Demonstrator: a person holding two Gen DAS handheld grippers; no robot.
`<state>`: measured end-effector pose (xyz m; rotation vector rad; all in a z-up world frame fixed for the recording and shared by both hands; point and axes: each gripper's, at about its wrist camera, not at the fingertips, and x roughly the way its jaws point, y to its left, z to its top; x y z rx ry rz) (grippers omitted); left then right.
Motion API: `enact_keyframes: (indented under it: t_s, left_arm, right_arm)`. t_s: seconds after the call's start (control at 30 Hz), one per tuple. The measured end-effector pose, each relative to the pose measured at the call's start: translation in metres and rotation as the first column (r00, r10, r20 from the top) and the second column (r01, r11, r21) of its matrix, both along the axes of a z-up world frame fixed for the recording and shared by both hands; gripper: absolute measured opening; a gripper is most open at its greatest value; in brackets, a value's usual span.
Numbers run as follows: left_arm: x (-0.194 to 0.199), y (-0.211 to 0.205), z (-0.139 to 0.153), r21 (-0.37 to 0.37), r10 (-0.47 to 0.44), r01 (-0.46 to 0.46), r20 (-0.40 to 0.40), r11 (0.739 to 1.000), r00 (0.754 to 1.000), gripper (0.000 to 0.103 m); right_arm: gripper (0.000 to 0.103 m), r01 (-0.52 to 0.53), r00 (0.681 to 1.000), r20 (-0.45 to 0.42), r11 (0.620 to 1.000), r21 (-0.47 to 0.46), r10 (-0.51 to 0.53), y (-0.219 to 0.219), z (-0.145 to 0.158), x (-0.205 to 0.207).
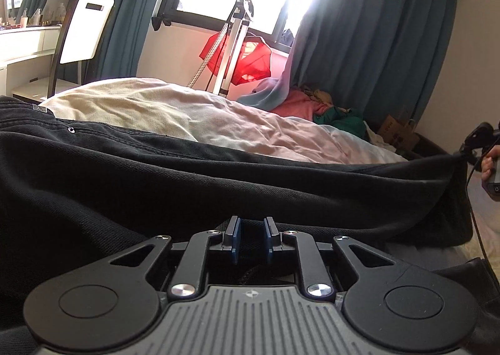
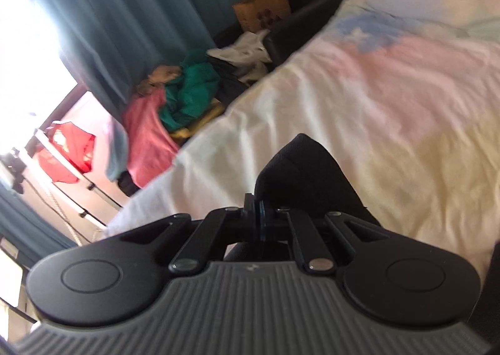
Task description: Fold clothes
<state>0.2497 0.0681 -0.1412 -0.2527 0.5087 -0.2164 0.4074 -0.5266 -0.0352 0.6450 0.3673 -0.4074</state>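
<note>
Matt black twill trousers (image 1: 218,186) (cloth)

The trousers (image 1: 218,180) at my gripper are black. Beyond lies a cream, pink and pale-blue bedspread (image 1: 175,114). Teal curtains (image 1: 375,42) hang further off.

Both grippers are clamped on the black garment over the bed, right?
Not quite. Only the right gripper is shut on the black garment; its own wrist view shows cloth pinched between closed fingers. The left gripper is open, a gap between its fingers in the left wrist view. The garment does lie over the bed.
</note>
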Motion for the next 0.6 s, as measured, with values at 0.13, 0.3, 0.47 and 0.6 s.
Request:
enact_keyframes:
  t_s: [0.13, 0.3, 0.47, 0.6]
  left_arm:
    - [-0.002, 0.005, 0.004, -0.042, 0.001, -0.001, 0.002, 0.999, 1.0, 0.017]
    - [-0.006, 0.005, 0.008, -0.059, 0.002, -0.002, -0.014, 0.998, 1.0, 0.017]
    - [-0.013, -0.004, 0.007, 0.046, -0.016, 0.018, -0.044, 0.999, 0.999, 0.03]
    - [-0.015, -0.014, 0.002, 0.161, -0.041, 0.048, -0.044, 0.986, 0.998, 0.041]
  right_arm:
    - [0.003, -0.003, 0.983, 0.182, 0.997, -0.081, 0.017, -0.008, 0.032, -0.046]
    - [0.003, 0.047, 0.981, 0.187, 0.999, -0.016, -0.044, -0.048, 0.006, -0.106]
    - [0.003, 0.033, 0.999, 0.019, 0.986, 0.163, -0.036, -0.073, -0.073, -0.134]
    - [0.008, -0.084, 0.996, -0.007, 0.965, 0.247, 0.089, -0.051, -0.09, -0.105]
